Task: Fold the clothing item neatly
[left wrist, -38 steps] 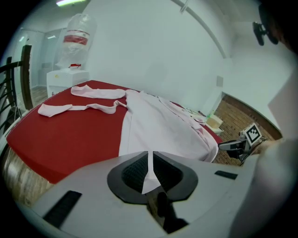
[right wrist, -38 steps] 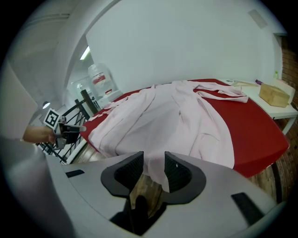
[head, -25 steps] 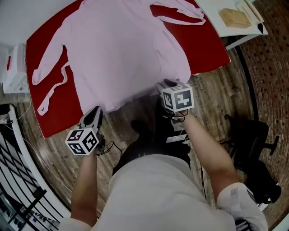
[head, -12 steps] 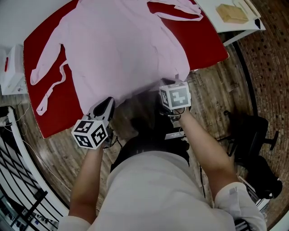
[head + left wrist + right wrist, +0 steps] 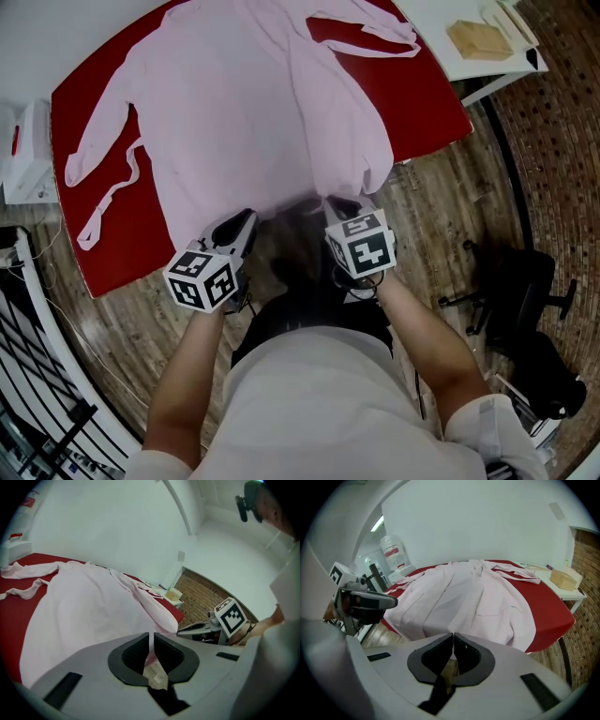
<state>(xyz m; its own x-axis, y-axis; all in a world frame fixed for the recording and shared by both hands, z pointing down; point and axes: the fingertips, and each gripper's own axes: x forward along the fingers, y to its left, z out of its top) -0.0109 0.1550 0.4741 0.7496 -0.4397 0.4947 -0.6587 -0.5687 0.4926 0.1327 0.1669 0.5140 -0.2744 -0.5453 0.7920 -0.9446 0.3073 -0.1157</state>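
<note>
Though spread flat on the red table (image 5: 431,94), the pale pink garment (image 5: 244,112) overhangs; left gripper (image 5: 151,638) and right gripper (image 5: 453,638) jaws clamp its hem.

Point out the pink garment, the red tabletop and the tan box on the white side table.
pink garment (image 5: 244,122), head view, middle of its body panel.
red tabletop (image 5: 427,94), head view, bare patch right of the garment.
tan box (image 5: 478,39), head view, its top face.
</note>
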